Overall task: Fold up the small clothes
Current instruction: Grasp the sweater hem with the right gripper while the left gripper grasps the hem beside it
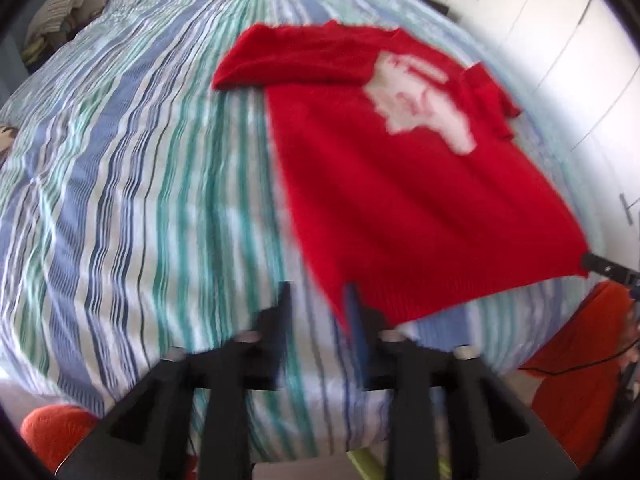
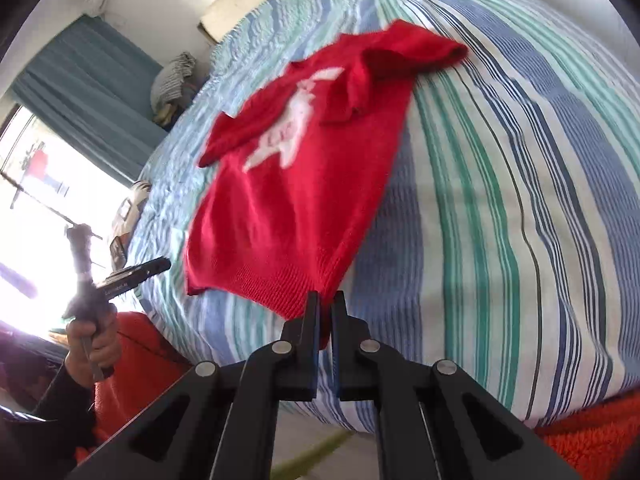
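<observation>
Lying flat on the striped bed (image 1: 140,200), red sweater (image 1: 400,200) spreading ahead of both claws, right claw (image 2: 325,300) clamping its near hem corner, left claw (image 1: 318,296) standing apart, straddling the other hem corner.

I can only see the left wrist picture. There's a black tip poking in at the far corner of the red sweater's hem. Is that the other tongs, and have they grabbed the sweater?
Observer: Yes. In the right wrist view the right tongs are shut on that hem corner of the sweater, with red cloth pinched between them.
Visitor: And who is holding the tongs I'm looking along?
Observer: A hand in a dark sleeve grips the handle of the left tongs, in front of a bright window.
</observation>
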`<state>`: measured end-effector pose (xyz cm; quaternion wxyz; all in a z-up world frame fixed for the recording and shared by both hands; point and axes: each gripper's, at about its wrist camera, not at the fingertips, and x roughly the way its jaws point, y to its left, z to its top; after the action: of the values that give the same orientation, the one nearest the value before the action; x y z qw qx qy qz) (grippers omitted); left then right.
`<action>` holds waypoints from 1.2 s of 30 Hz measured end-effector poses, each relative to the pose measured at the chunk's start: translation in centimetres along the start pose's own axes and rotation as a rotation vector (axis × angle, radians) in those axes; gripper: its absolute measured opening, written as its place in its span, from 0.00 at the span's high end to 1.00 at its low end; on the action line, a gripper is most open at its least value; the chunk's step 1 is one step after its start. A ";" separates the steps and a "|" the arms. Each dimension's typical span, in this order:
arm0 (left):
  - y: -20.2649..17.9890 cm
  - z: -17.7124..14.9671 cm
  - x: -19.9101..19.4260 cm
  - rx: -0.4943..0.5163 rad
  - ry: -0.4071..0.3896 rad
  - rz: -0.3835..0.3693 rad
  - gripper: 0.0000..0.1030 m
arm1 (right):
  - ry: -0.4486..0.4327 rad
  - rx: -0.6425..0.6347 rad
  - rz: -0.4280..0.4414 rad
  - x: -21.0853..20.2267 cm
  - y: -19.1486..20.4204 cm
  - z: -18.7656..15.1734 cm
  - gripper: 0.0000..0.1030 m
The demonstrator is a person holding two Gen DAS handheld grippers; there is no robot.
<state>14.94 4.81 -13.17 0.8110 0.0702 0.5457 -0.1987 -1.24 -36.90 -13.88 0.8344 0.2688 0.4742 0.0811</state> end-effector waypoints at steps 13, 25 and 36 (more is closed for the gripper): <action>2.8 -1.8 2.7 -0.267 0.008 -0.244 0.42 | -0.007 0.151 -0.040 3.2 -3.5 -1.6 0.95; 0.5 -0.7 4.3 -0.251 0.034 -0.281 0.76 | -0.014 0.174 0.002 3.3 -3.5 -1.7 0.75; 0.3 -1.8 -0.3 -0.193 0.032 -0.061 0.98 | -0.001 0.152 -0.157 0.4 -1.7 -1.1 0.97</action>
<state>13.44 5.70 -13.60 0.7988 -0.0217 0.5771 -0.1686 -2.20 -37.73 -15.48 0.8156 0.2936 0.4982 -0.0209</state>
